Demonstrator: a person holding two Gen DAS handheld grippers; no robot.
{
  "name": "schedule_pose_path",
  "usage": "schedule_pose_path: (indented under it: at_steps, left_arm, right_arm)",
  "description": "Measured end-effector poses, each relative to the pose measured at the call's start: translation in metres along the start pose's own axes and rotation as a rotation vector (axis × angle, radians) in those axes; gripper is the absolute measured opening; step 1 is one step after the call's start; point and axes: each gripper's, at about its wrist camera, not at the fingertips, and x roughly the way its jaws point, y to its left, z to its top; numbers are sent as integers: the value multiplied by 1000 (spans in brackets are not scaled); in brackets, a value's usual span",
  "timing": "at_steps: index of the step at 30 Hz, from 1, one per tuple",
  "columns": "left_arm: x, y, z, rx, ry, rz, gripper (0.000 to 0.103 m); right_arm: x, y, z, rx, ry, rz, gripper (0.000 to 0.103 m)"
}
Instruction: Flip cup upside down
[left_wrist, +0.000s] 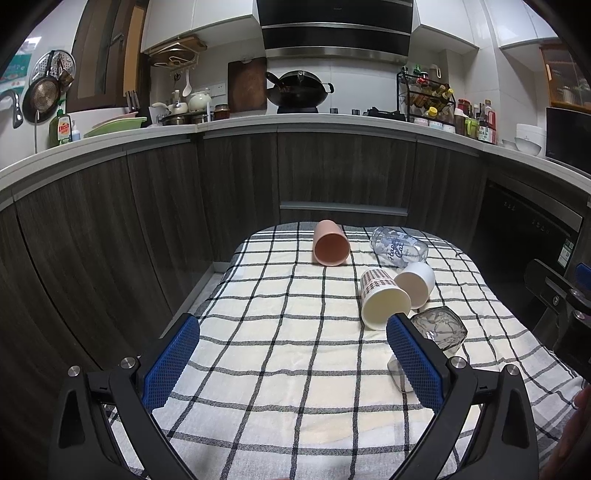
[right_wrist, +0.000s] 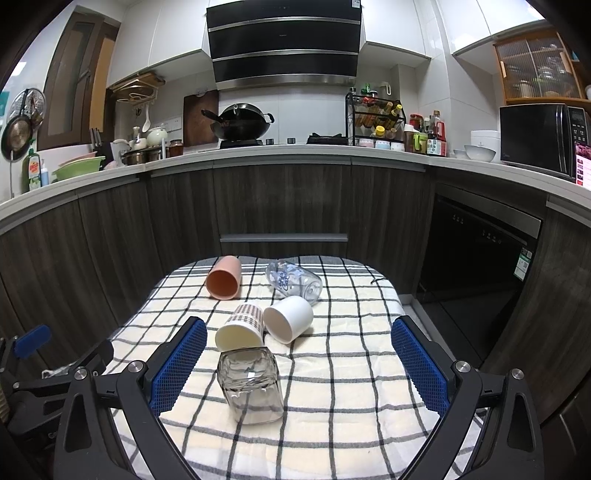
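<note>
Several cups lie on their sides on a checked cloth (left_wrist: 280, 354) (right_wrist: 351, 369). A pink cup (left_wrist: 330, 243) (right_wrist: 223, 277) lies at the far side. A clear printed glass (left_wrist: 399, 246) (right_wrist: 294, 282) lies beside it. A plaid paper cup (left_wrist: 382, 298) (right_wrist: 242, 328) and a white cup (left_wrist: 416, 283) (right_wrist: 289, 318) lie in the middle. A square clear glass (left_wrist: 439, 328) (right_wrist: 251, 384) lies nearest. My left gripper (left_wrist: 293, 354) is open and empty, its right finger in front of the square glass. My right gripper (right_wrist: 299, 363) is open and empty, with the square glass between its fingers.
Dark wood cabinets (left_wrist: 236, 173) and a white counter (left_wrist: 332, 120) with a wok (left_wrist: 297, 90) stand behind the table. A dishwasher (right_wrist: 476, 266) is at the right. The right gripper's body shows at the left wrist view's right edge (left_wrist: 561, 295).
</note>
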Motion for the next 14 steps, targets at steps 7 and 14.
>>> schedule_pose_path:
  at_steps: [7,14]
  left_arm:
    - [0,0,0,3,1,11,103]
    - [1,0,-1,7,4,11,103]
  right_arm:
    - [0,0,0,0,1,0,100]
    - [0,0,0,2,2,-1,100]
